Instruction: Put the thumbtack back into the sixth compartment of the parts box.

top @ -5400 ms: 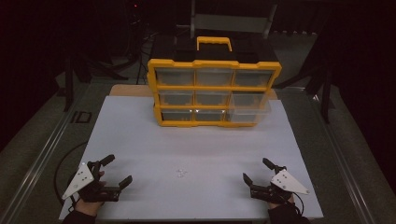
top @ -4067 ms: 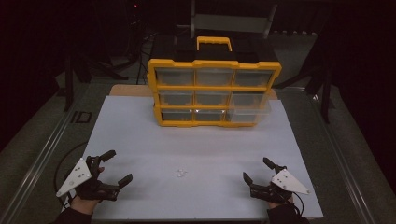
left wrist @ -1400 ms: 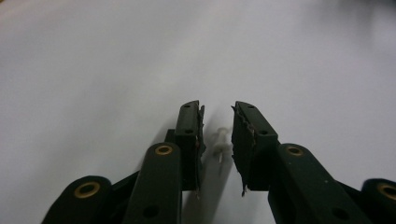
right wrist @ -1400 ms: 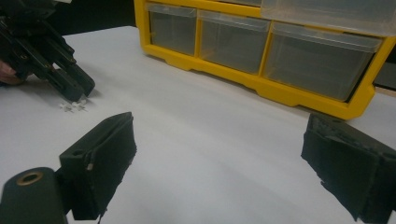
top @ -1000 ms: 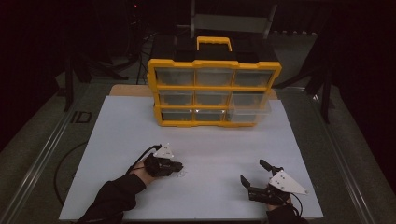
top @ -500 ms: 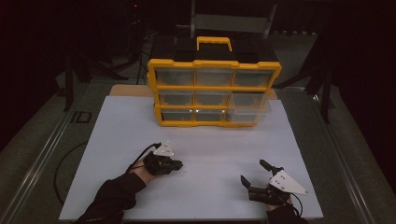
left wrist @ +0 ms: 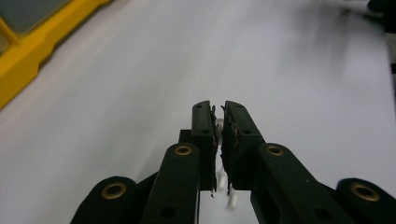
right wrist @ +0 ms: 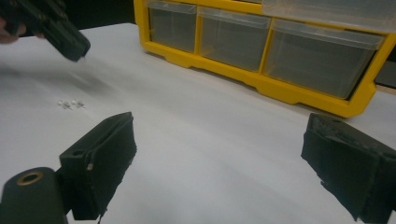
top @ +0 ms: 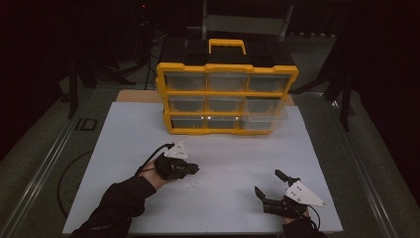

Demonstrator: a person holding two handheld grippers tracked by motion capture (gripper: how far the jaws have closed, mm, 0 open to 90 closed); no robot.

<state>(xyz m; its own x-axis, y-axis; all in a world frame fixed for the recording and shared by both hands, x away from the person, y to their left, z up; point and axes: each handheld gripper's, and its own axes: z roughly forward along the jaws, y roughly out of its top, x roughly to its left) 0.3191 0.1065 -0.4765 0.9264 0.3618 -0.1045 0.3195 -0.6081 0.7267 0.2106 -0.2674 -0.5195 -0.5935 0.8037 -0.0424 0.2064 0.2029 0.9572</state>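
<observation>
Left gripper (left wrist: pixel 218 116) clamped on small white plastic piece (left wrist: pixel 218 125); right gripper (right wrist: pixel 219 154) apart, black pads rough.

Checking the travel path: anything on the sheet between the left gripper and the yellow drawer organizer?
No. In the high view, bare white sheet runs from the left gripper to the yellow drawer organizer; the small white pieces lie on its near side.

Ahead of my tongs the table (top: pixel 124 148) lies bare up to the yellow drawer cabinet (top: pixel 227 99), which blocks the far side.
</observation>
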